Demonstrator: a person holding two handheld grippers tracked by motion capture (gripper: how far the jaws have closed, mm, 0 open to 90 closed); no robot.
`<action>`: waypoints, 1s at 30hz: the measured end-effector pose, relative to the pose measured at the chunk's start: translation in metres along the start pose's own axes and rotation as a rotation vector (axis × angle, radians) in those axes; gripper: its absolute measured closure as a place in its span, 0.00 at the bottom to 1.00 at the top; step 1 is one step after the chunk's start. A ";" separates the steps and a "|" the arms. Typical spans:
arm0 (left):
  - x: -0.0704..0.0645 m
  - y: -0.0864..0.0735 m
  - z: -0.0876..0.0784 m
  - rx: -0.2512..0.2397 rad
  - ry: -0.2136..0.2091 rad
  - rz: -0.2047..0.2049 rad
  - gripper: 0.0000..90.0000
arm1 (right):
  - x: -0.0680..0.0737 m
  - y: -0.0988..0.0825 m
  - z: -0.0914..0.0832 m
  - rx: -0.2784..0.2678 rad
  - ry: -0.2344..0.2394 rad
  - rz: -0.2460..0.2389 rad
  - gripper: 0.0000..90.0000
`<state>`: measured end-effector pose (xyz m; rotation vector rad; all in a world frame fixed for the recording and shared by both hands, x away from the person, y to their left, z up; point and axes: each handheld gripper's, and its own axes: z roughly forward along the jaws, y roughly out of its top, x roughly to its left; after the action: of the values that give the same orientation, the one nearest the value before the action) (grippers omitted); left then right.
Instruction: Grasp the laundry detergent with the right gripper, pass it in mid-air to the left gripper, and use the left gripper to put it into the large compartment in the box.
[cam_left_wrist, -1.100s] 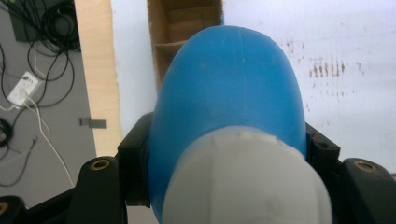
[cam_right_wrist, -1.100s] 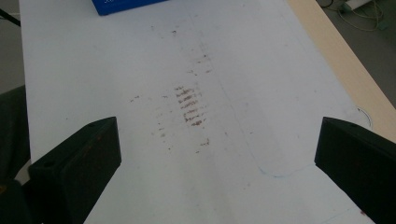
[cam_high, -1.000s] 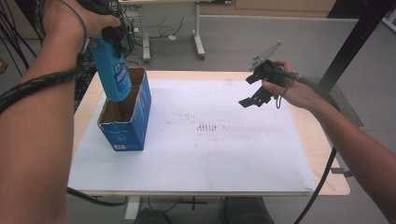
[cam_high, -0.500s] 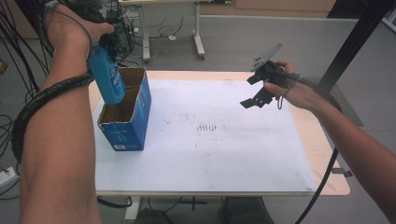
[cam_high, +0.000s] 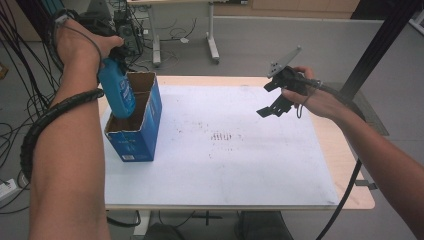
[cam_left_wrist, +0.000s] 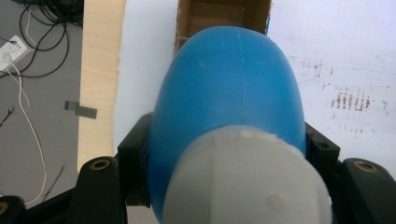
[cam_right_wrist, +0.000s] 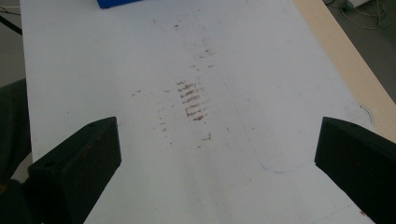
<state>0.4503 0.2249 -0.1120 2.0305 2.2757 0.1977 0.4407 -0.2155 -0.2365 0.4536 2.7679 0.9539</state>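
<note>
1. A blue plastic bottle (cam_high: 116, 90), clenched by the left gripper (cam_left_wrist: 224, 154) just below its white cap (cam_left_wrist: 247, 182), hangs base-down in the mouth of an open blue carton (cam_high: 135, 135) on the white surface (cam_high: 225, 170).
2. Smooth, rounded and likely light, it could slip; the shoulder grip looks soundest.
3. The right gripper (cam_right_wrist: 215, 154) hovers released, fingers (cam_right_wrist: 79, 158) wide apart.

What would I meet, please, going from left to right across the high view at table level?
Left gripper clamped on the blue bottle → open blue cardboard box → rust-coloured marks on the white sheet → right gripper, jaws apart, held above the table's right part.
</note>
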 end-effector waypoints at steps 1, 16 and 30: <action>0.000 0.000 0.002 -0.001 -0.001 -0.003 0.41 | 0.000 0.000 0.000 0.001 0.000 0.000 0.00; 0.001 -0.001 0.039 0.023 -0.015 -0.001 0.41 | 0.001 0.001 0.004 0.020 -0.007 -0.015 0.00; -0.001 -0.003 0.071 0.029 -0.019 0.006 0.41 | 0.000 -0.001 0.006 0.034 -0.016 -0.014 0.00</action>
<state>0.4578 0.2261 -0.1829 2.0447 2.2744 0.1457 0.4420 -0.2124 -0.2419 0.4444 2.7733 0.8975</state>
